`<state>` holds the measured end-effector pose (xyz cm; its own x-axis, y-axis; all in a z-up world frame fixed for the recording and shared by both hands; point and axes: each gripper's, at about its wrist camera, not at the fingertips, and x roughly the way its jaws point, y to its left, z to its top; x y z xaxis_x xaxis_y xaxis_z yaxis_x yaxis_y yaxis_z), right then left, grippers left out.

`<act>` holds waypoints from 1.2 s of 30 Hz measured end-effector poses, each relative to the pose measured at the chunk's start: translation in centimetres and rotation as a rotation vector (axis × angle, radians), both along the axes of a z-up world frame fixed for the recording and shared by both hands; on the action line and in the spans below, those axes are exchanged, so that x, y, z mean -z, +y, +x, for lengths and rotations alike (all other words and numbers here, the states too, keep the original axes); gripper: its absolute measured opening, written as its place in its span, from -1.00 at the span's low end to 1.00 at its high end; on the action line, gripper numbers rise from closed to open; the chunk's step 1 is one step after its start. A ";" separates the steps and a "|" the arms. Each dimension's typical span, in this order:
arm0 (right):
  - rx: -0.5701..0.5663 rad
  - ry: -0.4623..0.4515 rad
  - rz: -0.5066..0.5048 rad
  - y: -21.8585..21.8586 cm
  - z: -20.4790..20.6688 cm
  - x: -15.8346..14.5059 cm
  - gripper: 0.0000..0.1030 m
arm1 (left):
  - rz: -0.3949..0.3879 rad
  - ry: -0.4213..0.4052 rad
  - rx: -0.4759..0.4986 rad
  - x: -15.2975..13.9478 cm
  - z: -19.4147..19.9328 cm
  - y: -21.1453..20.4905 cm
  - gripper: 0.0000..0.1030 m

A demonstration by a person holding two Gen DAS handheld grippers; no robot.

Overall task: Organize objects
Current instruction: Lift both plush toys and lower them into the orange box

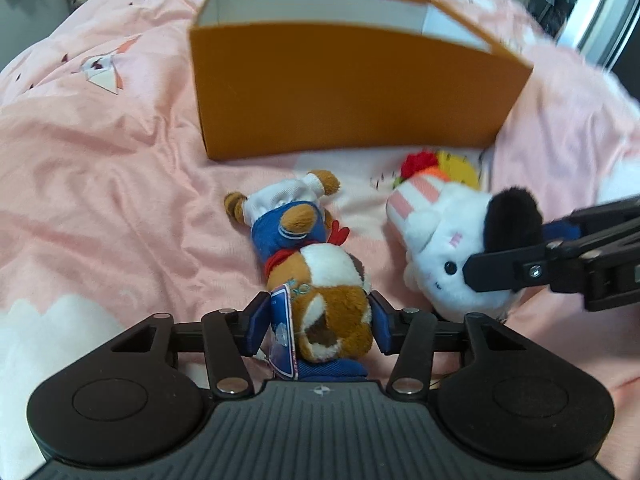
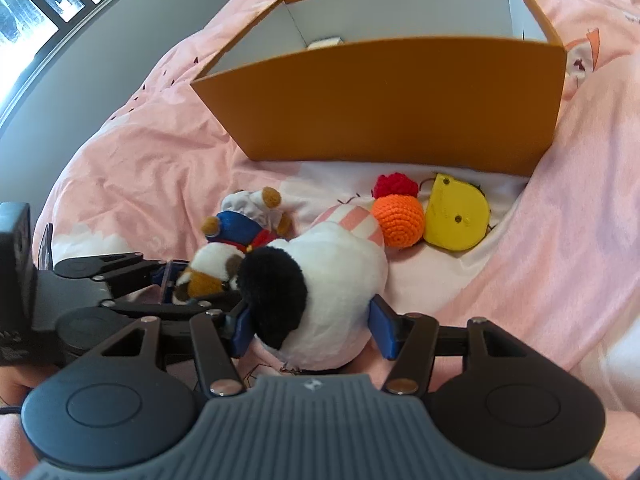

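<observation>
Box (image 1: 352, 88) behind; bear plush (image 1: 312, 256) left of cat plush (image 1: 452, 240), both on blanket (image 1: 100, 168).

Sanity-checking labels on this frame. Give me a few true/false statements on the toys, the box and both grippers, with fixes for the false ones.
1. The left gripper has the brown and white plush dog between its pads. True.
2. The right gripper is closed on the orange crochet ball. False: it grips the white plush with the black ear; the ball lies free beside it.
3. The orange box stands open-topped on the pink bedding. True.
4. The yellow piece is inside the box. False: it lies on the bedding in front of the box.
5. The box interior is packed full. False: mostly bare white walls show, with only one small pale item visible.
</observation>
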<state>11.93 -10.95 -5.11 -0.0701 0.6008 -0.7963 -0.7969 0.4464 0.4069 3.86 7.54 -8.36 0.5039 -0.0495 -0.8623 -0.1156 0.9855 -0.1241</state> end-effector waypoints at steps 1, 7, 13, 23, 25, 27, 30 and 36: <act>0.000 -0.006 0.008 -0.1 0.0 -0.3 0.15 | -0.025 -0.019 -0.008 -0.5 -0.2 0.3 0.11; -0.009 -0.061 0.086 -0.6 -0.1 -3.4 0.15 | -0.095 -0.133 -0.015 -4.6 -1.0 1.1 0.11; 0.004 -0.099 0.215 -0.9 1.6 -8.5 0.15 | -0.111 -0.243 0.030 -10.6 0.5 1.6 0.11; 0.080 -0.128 0.343 3.6 8.7 -13.8 0.15 | -0.027 -0.294 0.125 -16.3 10.4 2.1 0.11; 0.101 -0.123 0.335 5.1 10.4 -13.2 0.15 | -0.022 -0.260 0.133 -15.6 12.6 2.3 0.11; 0.116 -0.116 0.314 6.8 12.1 -12.1 0.15 | -0.029 -0.212 0.120 -14.1 14.9 2.9 0.11; 0.123 -0.095 0.258 8.9 14.6 -9.9 0.15 | -0.060 -0.148 0.111 -11.8 17.9 4.0 0.11; 0.082 -0.085 0.133 12.9 17.9 -5.5 0.15 | -0.065 -0.042 0.118 -7.1 22.3 5.6 0.11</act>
<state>29.85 1.91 0.39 0.0472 0.7019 -0.7107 -0.7941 0.4580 0.3996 26.12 13.14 -1.24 0.5266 -0.1657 -0.8338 0.0073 0.9817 -0.1905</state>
